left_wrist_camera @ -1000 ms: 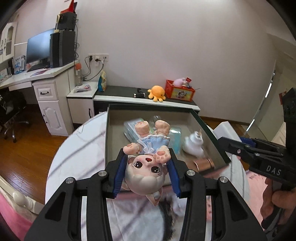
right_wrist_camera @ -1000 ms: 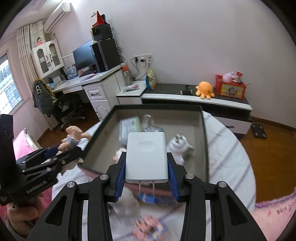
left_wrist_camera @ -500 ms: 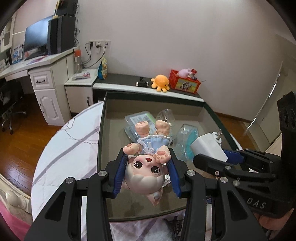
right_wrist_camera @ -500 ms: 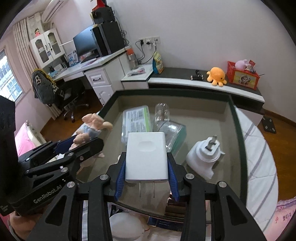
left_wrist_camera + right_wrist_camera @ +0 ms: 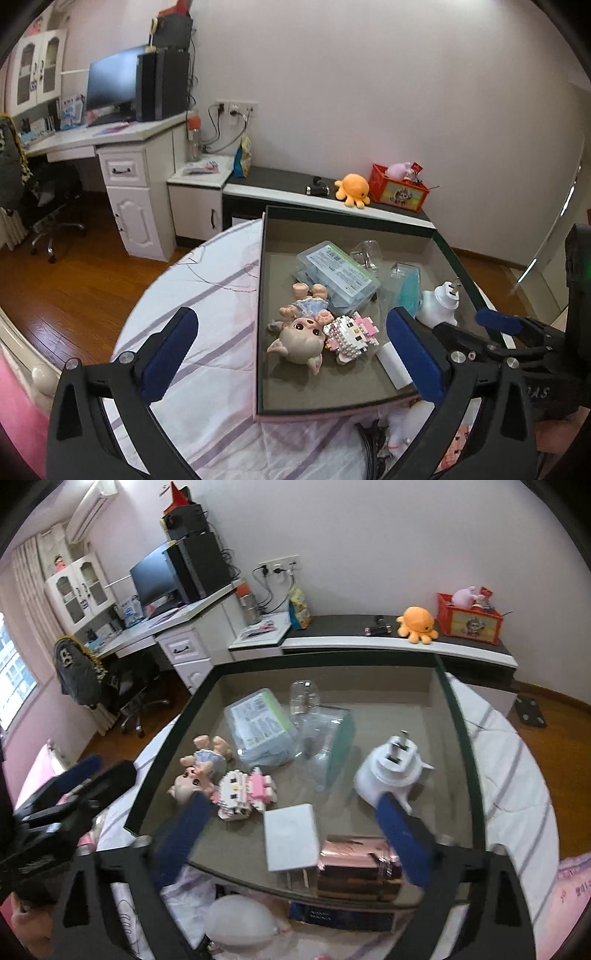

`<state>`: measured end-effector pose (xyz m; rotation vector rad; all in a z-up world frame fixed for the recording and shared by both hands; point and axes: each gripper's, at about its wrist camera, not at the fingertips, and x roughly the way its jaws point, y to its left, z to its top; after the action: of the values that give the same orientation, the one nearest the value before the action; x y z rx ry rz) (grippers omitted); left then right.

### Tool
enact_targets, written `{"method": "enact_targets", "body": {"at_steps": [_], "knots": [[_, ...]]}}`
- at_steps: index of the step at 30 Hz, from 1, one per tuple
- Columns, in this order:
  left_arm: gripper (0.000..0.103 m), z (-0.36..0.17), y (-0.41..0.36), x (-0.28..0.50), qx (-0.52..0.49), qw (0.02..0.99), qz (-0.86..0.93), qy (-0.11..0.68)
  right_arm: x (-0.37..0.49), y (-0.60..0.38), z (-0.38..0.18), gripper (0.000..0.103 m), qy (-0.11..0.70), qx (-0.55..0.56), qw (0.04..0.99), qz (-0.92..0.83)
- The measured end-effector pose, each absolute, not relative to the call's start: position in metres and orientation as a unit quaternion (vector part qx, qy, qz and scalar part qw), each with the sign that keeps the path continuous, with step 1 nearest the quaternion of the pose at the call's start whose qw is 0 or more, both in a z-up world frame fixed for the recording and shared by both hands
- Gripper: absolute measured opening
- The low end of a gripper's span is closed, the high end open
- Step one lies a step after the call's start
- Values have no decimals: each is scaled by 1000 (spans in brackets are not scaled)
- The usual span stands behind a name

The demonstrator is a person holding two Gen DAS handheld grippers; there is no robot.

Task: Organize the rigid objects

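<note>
Left wrist view shows my left gripper (image 5: 291, 343) with its jaws wide apart; they have just been opening, and nothing is pinched between them now. The doll (image 5: 301, 326) lies free on its back in the box (image 5: 260, 295), near the left wall and touching the block cat (image 5: 351, 336). My right gripper (image 5: 295, 830) has just been opening too, and its jaws stand wide with nothing squeezed. The charger (image 5: 291, 836) lies flat near the front wall of the box, just beside the pink case (image 5: 356, 871). The white plug (image 5: 391, 771) sits farther back, near the right wall. I think both drops are done. The doll looks hard and light, with a big round head that could slip, so I would pinch it across the head. The charger looks stiff and smooth, so I would hold its flat sides, not the thin prongs. The block cat might break apart if squeezed hard.
</note>
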<state>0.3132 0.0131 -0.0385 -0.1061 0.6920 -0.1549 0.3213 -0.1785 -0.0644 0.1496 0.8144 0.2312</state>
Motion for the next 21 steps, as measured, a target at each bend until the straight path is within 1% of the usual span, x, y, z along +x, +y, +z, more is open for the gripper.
{"method": "enact_targets", "body": {"at_steps": [4, 21], "knots": [[103, -29, 9, 296, -26, 941, -53, 333, 305, -187, -57, 103, 380, 92, 915, 99], [103, 4, -6, 206, -4, 954, -51, 297, 210, -221, -17, 103, 314, 95, 944, 40]]}}
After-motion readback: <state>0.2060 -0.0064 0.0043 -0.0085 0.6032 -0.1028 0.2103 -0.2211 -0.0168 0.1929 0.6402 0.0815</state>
